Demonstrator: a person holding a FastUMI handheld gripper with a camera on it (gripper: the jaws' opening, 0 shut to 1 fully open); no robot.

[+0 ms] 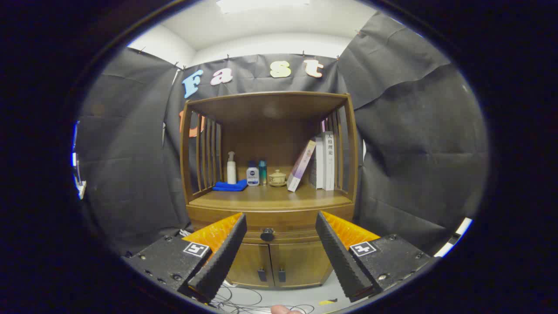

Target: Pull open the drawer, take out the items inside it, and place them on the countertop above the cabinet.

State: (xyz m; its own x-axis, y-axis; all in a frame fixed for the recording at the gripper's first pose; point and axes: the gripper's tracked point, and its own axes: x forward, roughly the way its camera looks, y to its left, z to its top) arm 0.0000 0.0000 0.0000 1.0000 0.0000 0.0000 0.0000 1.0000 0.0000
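A brown wooden cabinet (pixel 270 205) stands straight ahead against the booth wall. Its drawer (pixel 279 226) sits closed under the countertop (pixel 266 198), with a dark round knob (pixel 267 235) in the middle of its front. My gripper (pixel 281 222) is open, well short of the cabinet, and the knob shows in the gap between the two fingers. Nothing is held. The drawer's inside is hidden.
On the countertop stand a folded blue cloth (pixel 230 186), a white pump bottle (pixel 231 168), two small bottles (pixel 253 174), a small lidded pot (pixel 277 178) and several books (pixel 324 160), one leaning. Two lower doors (pixel 274 264) sit beneath the drawer. Cables (pixel 244 301) lie on the floor.
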